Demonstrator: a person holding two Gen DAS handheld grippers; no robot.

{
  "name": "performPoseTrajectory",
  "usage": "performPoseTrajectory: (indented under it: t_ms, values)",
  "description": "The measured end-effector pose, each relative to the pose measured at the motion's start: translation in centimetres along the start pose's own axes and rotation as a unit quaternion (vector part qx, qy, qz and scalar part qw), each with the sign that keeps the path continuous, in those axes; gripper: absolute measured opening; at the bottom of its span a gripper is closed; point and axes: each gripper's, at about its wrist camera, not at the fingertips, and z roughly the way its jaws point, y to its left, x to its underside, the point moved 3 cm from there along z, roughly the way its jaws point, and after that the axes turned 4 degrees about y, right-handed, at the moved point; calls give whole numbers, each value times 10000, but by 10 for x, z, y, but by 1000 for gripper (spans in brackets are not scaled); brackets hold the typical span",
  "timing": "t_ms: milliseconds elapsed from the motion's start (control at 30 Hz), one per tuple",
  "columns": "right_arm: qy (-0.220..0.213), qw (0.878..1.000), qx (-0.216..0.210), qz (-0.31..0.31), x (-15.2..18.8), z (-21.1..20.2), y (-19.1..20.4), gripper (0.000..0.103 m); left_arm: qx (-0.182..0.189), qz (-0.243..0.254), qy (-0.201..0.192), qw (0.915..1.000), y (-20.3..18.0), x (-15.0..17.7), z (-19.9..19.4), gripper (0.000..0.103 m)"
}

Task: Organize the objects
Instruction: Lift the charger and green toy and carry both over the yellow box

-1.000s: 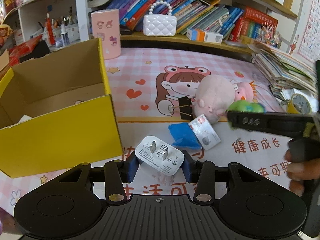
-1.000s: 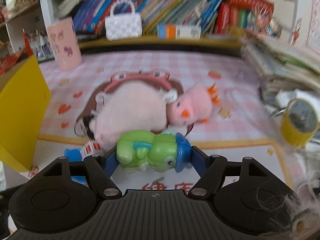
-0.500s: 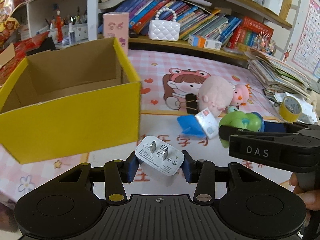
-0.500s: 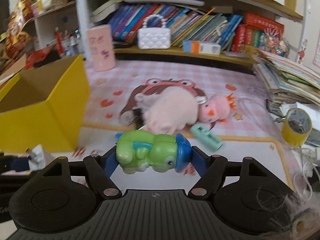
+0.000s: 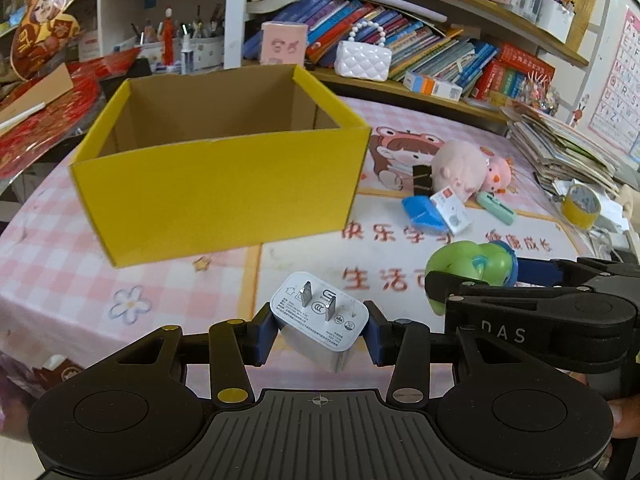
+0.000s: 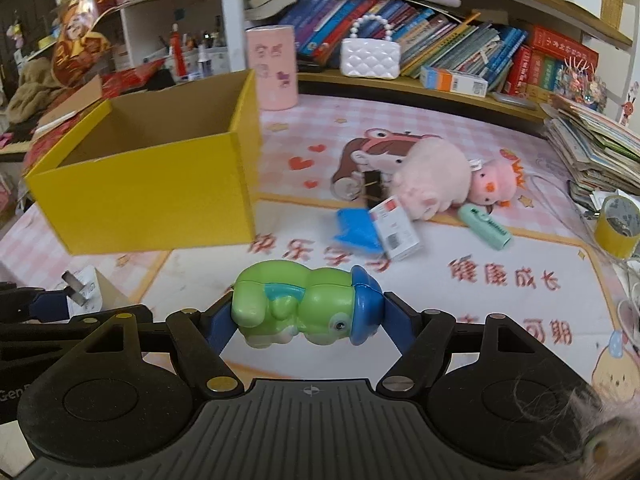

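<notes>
Charger and toy held before the yellow box

Left view alone shows my left hand-held gripper (image 5: pixel 319 330) pinching the white charger (image 5: pixel 319 315), prongs up. Right view alone shows my right hand-held gripper (image 6: pixel 306 316) clamping the green toy (image 6: pixel 306 306) sideways. Beyond both, the yellow box (image 5: pixel 218 196) stands open-topped on the counter (image 5: pixel 60 264).

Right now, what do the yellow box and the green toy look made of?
Yellow box: cardboard, apparently; matte yellow outside, raw brown inside, folded edges. Green toy: likely hard plastic; smooth, glossy, with moulded seams.
</notes>
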Motion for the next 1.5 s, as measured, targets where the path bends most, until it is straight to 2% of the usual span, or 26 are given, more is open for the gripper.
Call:
performPoseTrajectory:
  t_ms: [500,867,1100,1233,1400,1500]
  values:
    - [85,9996,-268,103,37,-18,70,73,-206,-45,-11,9998,54,46,-46,43]
    - [-25,9988,-423,-245,41,-26,113,73,-349,-263,-174,9989,87,57,-65,43]
    - [-5,9993,-307,-223,40,-27,113,73,-232,-217,-191,9993,87,54,-63,43]
    - [-44,9996,-199,-189,38,-28,109,73,-248,-114,-333,9991,82,47,-62,43]
    - [-266,9994,-106,-195,22,-30,99,73,-221,-16,-550,9982,79,23,-59,43]
    - [-478,9987,-10,-201,3,-28,91,73,-263,36,-832,9962,79,-3,-60,43]
